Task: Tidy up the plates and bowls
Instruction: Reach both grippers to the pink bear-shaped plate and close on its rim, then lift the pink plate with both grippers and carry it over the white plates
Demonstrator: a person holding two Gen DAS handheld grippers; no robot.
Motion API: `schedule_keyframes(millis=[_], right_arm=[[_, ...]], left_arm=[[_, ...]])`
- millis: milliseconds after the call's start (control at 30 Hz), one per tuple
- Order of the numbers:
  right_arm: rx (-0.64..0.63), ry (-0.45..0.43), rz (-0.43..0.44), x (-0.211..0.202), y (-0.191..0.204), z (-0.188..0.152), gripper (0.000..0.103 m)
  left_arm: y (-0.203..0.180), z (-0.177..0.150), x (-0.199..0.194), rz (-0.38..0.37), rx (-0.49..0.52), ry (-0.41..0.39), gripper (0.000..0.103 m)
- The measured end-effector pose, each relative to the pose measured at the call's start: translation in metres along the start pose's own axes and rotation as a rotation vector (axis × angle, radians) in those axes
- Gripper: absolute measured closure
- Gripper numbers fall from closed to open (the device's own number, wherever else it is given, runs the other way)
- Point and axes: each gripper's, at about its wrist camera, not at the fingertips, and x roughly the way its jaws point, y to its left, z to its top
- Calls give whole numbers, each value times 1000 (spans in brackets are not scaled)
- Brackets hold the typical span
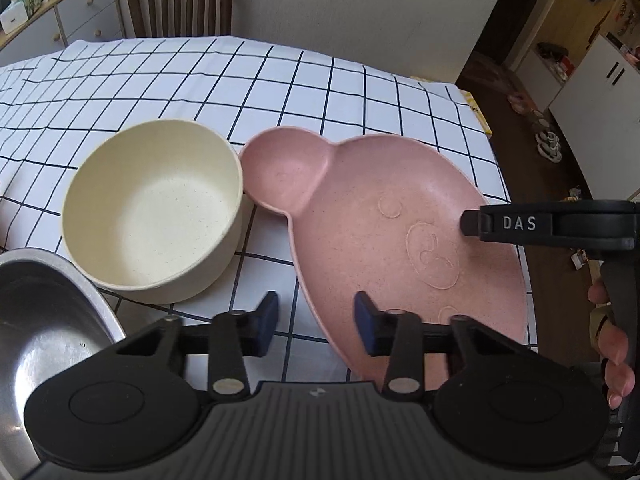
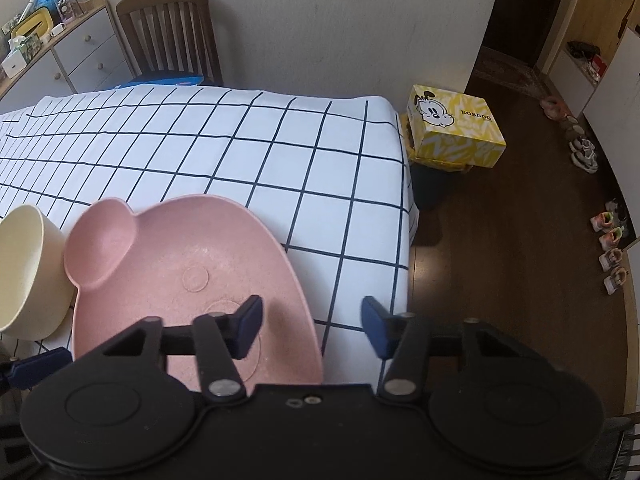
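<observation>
A pink bear-shaped plate (image 1: 380, 216) with a round ear compartment lies on the checked tablecloth (image 1: 280, 80). Touching its ear on the left stands a cream bowl (image 1: 160, 208), and a steel bowl (image 1: 40, 320) sits at the near left. My left gripper (image 1: 317, 322) is open and straddles the plate's near-left rim, with gaps on both sides. My right gripper (image 2: 312, 326) is open astride the plate's (image 2: 192, 264) right rim, one finger over the plate and one over the cloth. One right finger (image 1: 472, 222) shows above the plate in the left wrist view.
The table's right edge (image 2: 404, 208) drops to a dark wooden floor. A yellow box (image 2: 456, 128) stands on a bin beside it. A wooden chair (image 2: 168, 32) stands at the far side, with a drawer cabinet (image 2: 80, 52) to its left. Shoes (image 2: 612, 248) line the right wall.
</observation>
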Motion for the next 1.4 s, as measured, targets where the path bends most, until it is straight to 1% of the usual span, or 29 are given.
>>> schedule_keyframes(millis=[33,100,133,167,200,233,267,367,467,567,633,767,967,1200,1400], right_arm=[[-1,0,1,1,0,0,60],[4,1,9,1,-1,-1,66],[6,4,14,1,-1,-1,72],[8,5,20,0,-1,-1,77],[8,4,27,0,-2,-2,80],[4,1,33,-2,-1,-3,86],[-2,-3,31,-2,0,-4,89],[-12,-15,17,-6,2,-7,92],[3,-17,15,-13,0,-10,92],[2,-31,-1,-24,-2,-15,94],[24,-37,-3,-34,-5,-20,94],[50,-57,-25,-59,-11,-32,95],[92,-66,-60,-100,-8,-49,96],[123,-111,-79,-145,15,-63,98],[134,-152,-54,-183,49,-73,98]], left_arm=[[1,0,1,-3,-4,5,71],[1,0,2,-11,-6,12,76],[1,0,2,-16,-7,12,80],[1,0,2,-22,-7,13,86],[1,1,2,-28,-6,16,87],[1,0,2,-25,-5,15,88],[1,0,1,-24,-4,14,89],[2,-1,0,-29,-5,26,90],[2,-1,-2,-51,-18,38,90],[1,-5,-8,-75,-9,37,90],[-1,-7,-13,-94,1,36,90],[-6,-12,-31,-138,48,21,90],[-5,-15,-68,-168,99,-4,90],[19,-20,-113,-194,123,-31,90],[60,-29,-152,-214,124,-54,90]])
